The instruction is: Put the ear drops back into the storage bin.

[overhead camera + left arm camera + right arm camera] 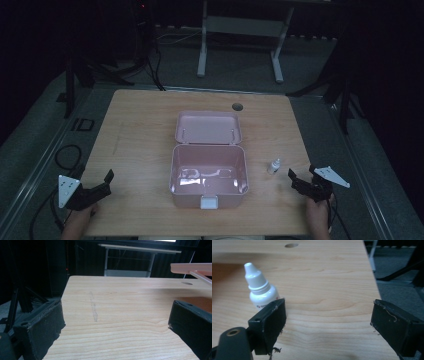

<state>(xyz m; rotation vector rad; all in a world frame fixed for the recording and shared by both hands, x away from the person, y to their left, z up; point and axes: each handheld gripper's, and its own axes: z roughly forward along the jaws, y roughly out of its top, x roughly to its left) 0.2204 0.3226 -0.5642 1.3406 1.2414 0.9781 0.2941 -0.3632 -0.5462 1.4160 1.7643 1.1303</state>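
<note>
A small white dropper bottle (273, 166) stands upright on the wooden worktop (140, 135), just to the right of an open pink box (208, 175) and near the right claw (299, 181). The likely step is judged to be the pickup of the bottle for placing in the box.

The right claw is held wide, with nothing between its jaws; in the right gripper view the bottle (260, 290) is seen just beyond and outside the near jaw, not between the two. The left claw (100, 187) is also spread wide and empty, resting low near the worktop's front left corner, well apart from the box.

To do the step well, the right claw should be shifted sideways until the bottle's round body is centred between the jaws, then closed on the body rather than the tapered cap, which would be apt to slip.

The bottle is smooth plastic, cylindrical, with a conical nozzle cap. The box is glossy, round-cornered moulded plastic, its lid (208, 127) laid back and a pale latch (209, 202) at the front. The worktop shows a light grain; the jaw pads are dark, matte and frayed at the edges.
</note>
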